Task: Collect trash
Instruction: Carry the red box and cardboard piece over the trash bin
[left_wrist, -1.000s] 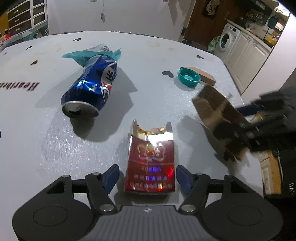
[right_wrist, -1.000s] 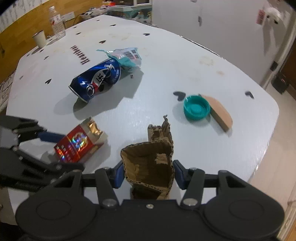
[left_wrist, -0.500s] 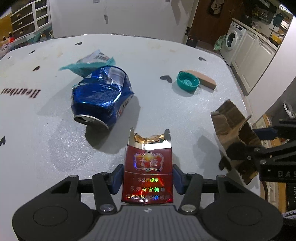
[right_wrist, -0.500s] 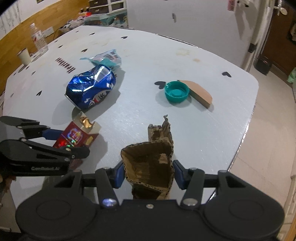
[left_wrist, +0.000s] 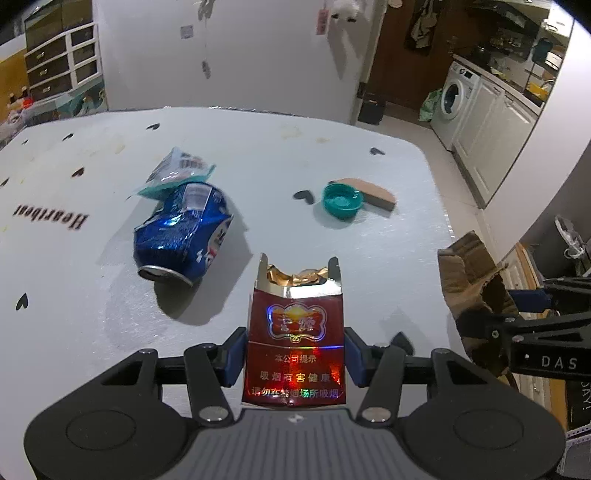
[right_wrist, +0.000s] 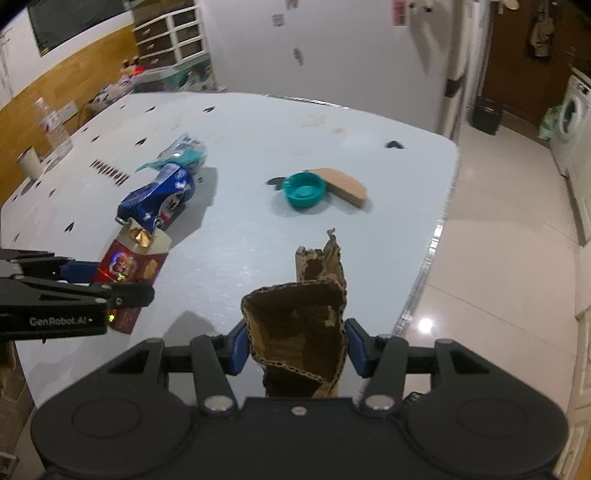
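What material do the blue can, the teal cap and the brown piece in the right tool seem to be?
Can: thin metal, probably aluminium; glossy, dented. Cap: likely plastic; smooth, even colour. Brown piece: corrugated cardboard; matte, with a wavy torn edge.

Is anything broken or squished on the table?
Yes. The blue can lies on its side, crushed and dented. The red cigarette pack in the left gripper has its top torn open, and the cardboard piece in the right gripper is ripped and ragged.
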